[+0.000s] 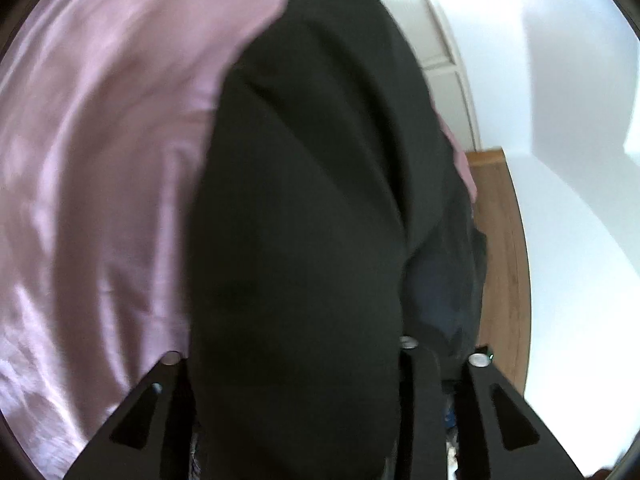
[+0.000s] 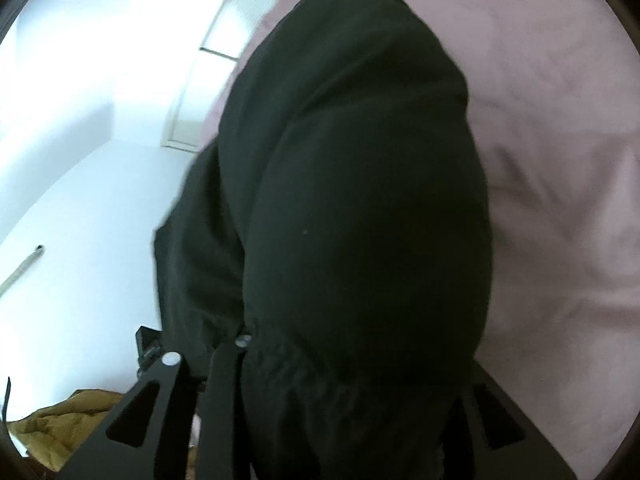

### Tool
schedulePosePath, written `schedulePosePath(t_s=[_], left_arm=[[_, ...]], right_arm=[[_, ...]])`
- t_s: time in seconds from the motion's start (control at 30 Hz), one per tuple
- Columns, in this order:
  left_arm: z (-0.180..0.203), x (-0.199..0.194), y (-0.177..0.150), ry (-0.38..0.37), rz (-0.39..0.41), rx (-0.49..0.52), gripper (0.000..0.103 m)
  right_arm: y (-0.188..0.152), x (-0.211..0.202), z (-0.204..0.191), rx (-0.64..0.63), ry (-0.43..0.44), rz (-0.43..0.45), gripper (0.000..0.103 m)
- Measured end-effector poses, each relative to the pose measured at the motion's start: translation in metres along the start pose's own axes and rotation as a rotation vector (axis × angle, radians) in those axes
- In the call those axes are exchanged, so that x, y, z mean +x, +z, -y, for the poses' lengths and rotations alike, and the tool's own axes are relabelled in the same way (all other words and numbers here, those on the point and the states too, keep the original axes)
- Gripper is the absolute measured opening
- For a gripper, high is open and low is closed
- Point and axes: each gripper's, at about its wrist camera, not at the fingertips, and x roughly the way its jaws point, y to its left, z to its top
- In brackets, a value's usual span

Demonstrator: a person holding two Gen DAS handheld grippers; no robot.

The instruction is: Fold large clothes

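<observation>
A large black garment (image 1: 312,208) hangs from my left gripper (image 1: 324,360) and stretches forward over a pink bedsheet (image 1: 100,168). The cloth fills the gap between the fingers, so the left gripper is shut on it. In the right wrist view the same black garment (image 2: 360,220) drapes over my right gripper (image 2: 320,364), which is shut on its gathered edge. The right finger of the right gripper is mostly hidden under the cloth. The images are blurred.
The pink sheet (image 2: 560,160) covers the bed. A white wall and white door (image 1: 452,92) stand beyond it, beside a strip of wooden floor (image 1: 500,240). A mustard-brown garment (image 2: 68,420) lies at the lower left of the right wrist view.
</observation>
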Motion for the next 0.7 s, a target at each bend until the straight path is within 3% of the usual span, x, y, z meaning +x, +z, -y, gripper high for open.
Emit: schedulePosePath(t_s=[0.1,0.13,0.3,0.4,0.5,0.57,0.7], left_arm=[[-0.016,-0.01,0.007,0.013,0.047,-0.03,0.053],[-0.021,-0.035,0.015,0.005,0.061,-0.036,0.054],[-0.016,-0.083,0.036,0.044,0.142,-0.021,0.063],[-0.013,-0.107,0.02,0.077,0.178,0.016,0.063],[0.004,-0.131,-0.018,0.163,0.22,0.09,0.07],[0.015,-0.117,-0.007,0.203,0.235,0.131,0.074],[0.034,-0.132,-0.058,0.287,0.265,0.225,0.08]], right_arm=[[-0.001,0.003,0.009,0.022,-0.066,0.022,0.048],[-0.002,0.004,0.007,0.026,-0.079,0.03,0.052],[-0.004,0.001,-0.012,-0.01,-0.128,0.038,0.054],[-0.004,-0.001,-0.031,-0.047,-0.187,0.052,0.055],[-0.012,-0.003,-0.054,-0.079,-0.27,0.081,0.056],[-0.016,-0.003,-0.074,-0.1,-0.319,0.101,0.056],[-0.042,-0.009,-0.113,-0.204,-0.397,0.127,0.056]])
